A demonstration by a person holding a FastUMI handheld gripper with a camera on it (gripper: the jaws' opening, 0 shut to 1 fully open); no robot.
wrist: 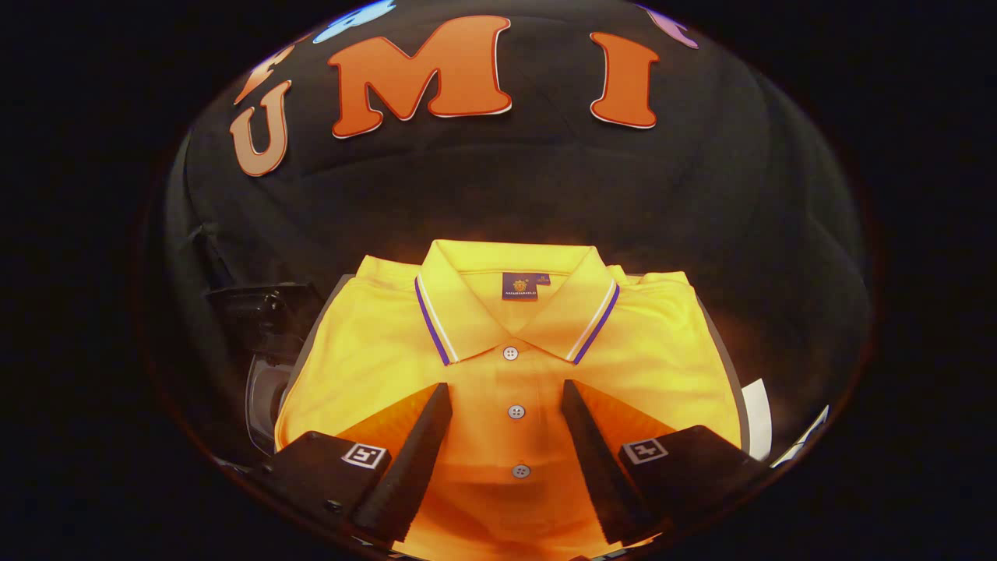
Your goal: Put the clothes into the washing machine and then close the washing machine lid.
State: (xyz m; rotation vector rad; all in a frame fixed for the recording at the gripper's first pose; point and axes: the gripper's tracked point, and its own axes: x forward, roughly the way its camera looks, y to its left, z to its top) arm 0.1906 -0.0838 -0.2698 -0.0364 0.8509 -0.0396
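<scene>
Hand-held gripper (506, 393) hovers over the folded yellow polo shirt (374, 351), fingers spread apart, gripping nothing

1. Gripper (506, 389): both fingers in view, reaching forward from the camera.
2. Jaws stand apart, wide gap between the two inner faces; nothing is clamped between them.
3. Fingers (420, 452) converge slightly toward their tips, the bases set wider than the tips.
4. Tips lie level with each other, neither finger leading.
5. Each finger base carries a square marker tag on its upper face.
6. Pose: pitched downward, hovering; contact at the tips cannot be told.
</scene>
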